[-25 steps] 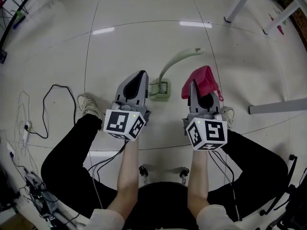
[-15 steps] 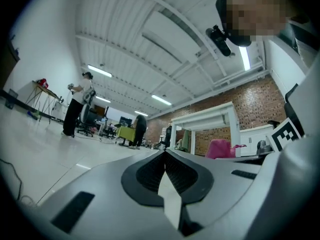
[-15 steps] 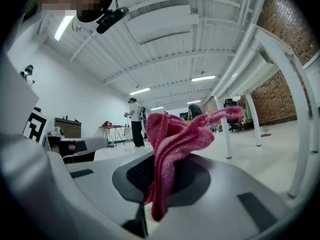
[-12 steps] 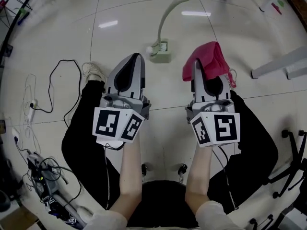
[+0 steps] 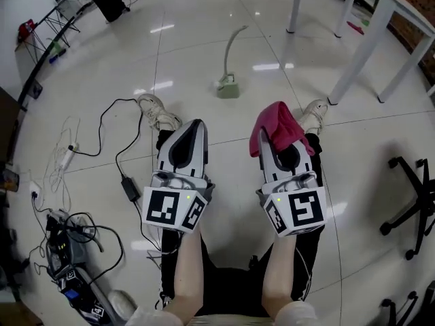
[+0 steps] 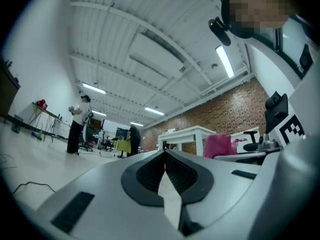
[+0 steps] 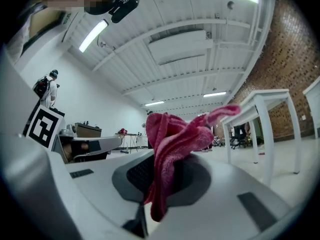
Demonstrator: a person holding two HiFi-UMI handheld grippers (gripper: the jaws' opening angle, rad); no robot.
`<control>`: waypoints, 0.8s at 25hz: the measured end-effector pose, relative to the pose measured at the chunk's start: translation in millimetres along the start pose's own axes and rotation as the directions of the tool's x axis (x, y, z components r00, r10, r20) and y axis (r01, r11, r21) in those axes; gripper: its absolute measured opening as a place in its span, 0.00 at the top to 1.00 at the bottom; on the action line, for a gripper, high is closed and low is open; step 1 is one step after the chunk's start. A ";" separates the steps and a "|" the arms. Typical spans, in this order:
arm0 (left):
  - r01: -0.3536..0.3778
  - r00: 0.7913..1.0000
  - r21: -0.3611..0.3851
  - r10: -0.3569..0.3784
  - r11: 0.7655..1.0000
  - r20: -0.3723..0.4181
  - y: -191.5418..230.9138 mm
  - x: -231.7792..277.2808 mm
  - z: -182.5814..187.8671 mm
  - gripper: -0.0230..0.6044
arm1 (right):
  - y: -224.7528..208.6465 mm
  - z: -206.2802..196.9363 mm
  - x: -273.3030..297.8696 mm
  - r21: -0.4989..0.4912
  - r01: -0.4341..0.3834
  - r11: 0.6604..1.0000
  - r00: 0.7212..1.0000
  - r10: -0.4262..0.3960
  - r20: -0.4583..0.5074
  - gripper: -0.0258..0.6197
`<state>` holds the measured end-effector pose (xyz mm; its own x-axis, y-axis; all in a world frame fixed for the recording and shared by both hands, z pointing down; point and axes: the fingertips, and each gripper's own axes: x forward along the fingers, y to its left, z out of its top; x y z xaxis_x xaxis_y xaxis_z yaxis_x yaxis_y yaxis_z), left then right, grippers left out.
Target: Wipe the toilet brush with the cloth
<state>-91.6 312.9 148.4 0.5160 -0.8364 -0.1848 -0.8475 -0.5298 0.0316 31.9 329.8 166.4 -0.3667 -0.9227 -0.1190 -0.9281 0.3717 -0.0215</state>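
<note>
Both tools are up at waist level, well clear of the work. The left gripper [image 5: 196,123] is clenched tight on nothing, jaws pressed together. The right gripper [image 5: 273,148] is clamped on the pink cloth [image 5: 279,129], which bunches up over its tip. The toilet brush [image 5: 228,88] lies on the floor [image 5: 204,46] ahead, beyond the person's shoes, well apart from either tool, with nobody holding it. From this far off its bristles can't be judged clean or dirty; the wipe itself looks wholly undone.
</note>
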 end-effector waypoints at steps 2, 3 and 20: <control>-0.008 1.000 -0.008 0.008 1.000 -0.001 -8.7 -40.6 10.7 0.95 | 24.4 6.9 -36.1 -0.001 0.008 1.000 1.000 -0.008 -0.010 0.91; -0.010 1.000 -0.018 0.010 1.000 -0.007 -11.4 -60.1 13.2 0.95 | 36.2 8.4 -52.7 0.004 0.014 1.000 1.000 -0.014 -0.018 0.91; -0.055 0.998 -0.057 0.054 0.997 -0.020 -17.6 -221.4 18.5 0.95 | 155.0 2.3 -150.7 0.050 -0.001 0.999 0.997 0.005 -0.081 0.91</control>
<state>-193.2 510.0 170.6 0.4717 -0.8665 -0.1634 -0.8662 -0.4900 0.0981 -56.5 526.7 178.7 -0.3755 -0.9260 -0.0387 -0.9234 0.3773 -0.0705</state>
